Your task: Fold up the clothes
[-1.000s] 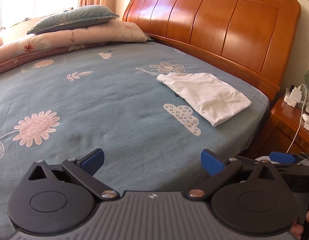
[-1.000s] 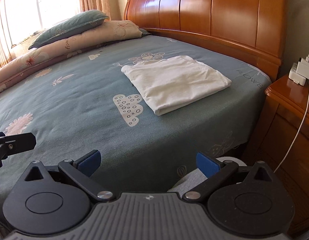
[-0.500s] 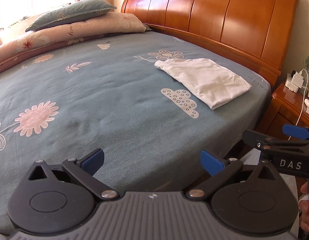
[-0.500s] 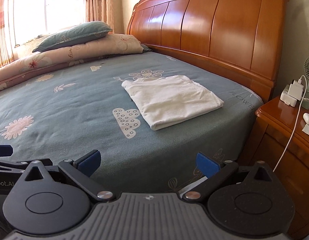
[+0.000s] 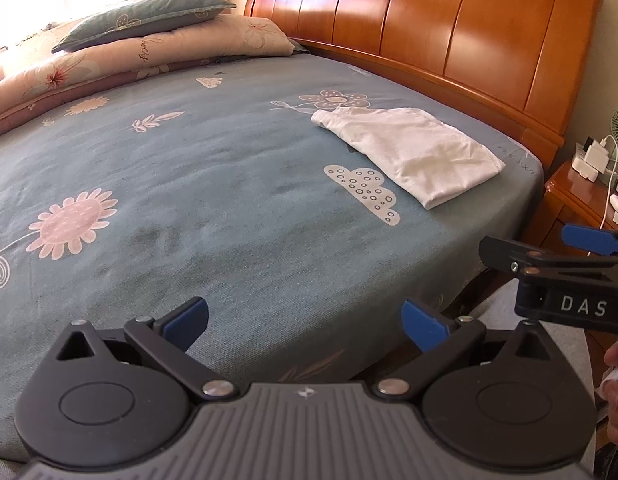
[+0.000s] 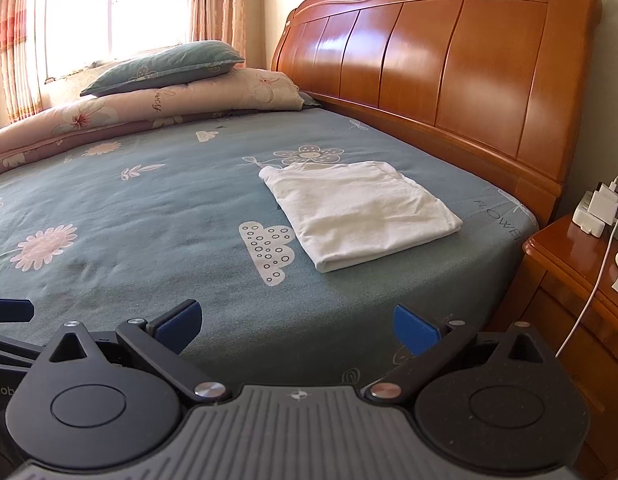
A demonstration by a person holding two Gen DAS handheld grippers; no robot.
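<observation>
Pillow [image 6: 165, 65], wooden headboard [image 6: 449, 60], nightstand [image 6: 569, 280].

Both tools are black with round bumps and silver screws. The left gripper [image 5: 305, 322] has blue fingertips [image 5: 187, 318]. So does the right gripper [image 6: 295, 326], with white "DAS" letters on its side.

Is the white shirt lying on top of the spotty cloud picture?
No, the folded white shirt lies just beside the cloud print on the blue bedsheet, not covering it.

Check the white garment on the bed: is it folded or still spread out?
Folded. The white garment lies as a compact rectangle on the blue sheet, with layered edges at its near corner. Both claws are open and clear of it.
</observation>
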